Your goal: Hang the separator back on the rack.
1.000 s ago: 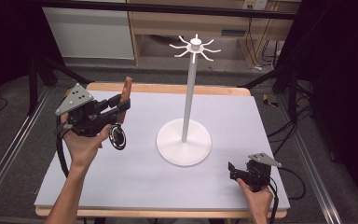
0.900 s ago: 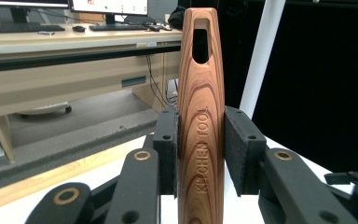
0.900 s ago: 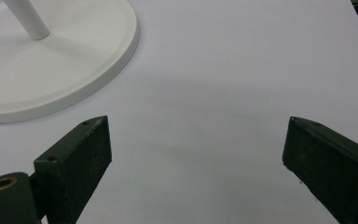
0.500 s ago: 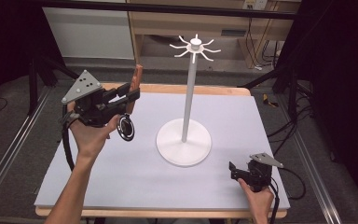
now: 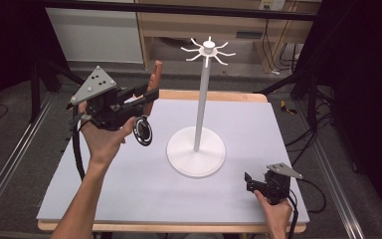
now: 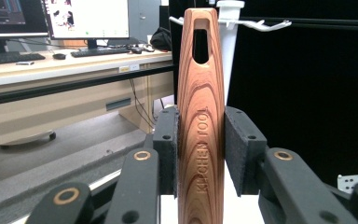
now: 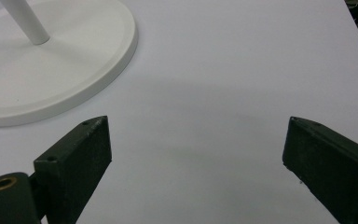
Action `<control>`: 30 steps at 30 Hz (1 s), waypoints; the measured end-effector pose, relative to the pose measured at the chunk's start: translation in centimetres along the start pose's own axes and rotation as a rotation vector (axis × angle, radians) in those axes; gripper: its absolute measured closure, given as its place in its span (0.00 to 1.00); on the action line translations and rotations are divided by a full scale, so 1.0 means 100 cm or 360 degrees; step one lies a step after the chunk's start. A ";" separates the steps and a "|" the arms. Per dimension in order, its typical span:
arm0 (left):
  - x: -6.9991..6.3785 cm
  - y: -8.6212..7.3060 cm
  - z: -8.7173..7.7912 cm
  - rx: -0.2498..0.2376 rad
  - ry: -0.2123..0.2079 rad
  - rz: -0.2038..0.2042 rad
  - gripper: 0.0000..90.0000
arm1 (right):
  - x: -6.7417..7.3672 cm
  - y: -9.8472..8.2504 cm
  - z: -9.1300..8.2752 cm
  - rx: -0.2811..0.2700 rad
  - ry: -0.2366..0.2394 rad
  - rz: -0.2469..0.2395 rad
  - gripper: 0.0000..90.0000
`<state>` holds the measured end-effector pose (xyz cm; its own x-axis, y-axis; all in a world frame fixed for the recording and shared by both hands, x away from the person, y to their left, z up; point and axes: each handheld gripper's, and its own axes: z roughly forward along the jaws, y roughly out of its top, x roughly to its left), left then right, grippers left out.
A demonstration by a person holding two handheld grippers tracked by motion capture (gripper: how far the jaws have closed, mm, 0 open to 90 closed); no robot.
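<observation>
The words "KITCHEN TOOL" are engraved lengthwise into the wooden handle [image 6: 200, 140] that stands upright between the two jaws in the left gripper view, the lettering running up the grain at the level of the pads.

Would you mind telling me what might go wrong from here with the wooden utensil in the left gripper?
1. The left gripper clamps the brown wooden utensil handle well below its hanging slot, so it could pivot or slip.
2. The slot is narrow, so it may miss a hook of the white hook stand.
3. Bumping the tall stand could rock it.
</observation>
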<state>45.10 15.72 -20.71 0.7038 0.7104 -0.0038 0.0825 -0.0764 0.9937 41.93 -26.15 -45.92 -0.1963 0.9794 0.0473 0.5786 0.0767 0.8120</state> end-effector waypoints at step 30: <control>-0.019 0.022 0.031 0.0016 -0.0021 0.0062 0.74 | -0.003 0.000 -0.001 -0.0003 0.0010 0.0012 0.09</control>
<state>46.18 12.05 -18.91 0.7159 0.6975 0.0330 0.0619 -0.1106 0.9919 41.89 -26.44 -45.87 -0.1970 0.9787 0.0570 0.5785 0.0692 0.8127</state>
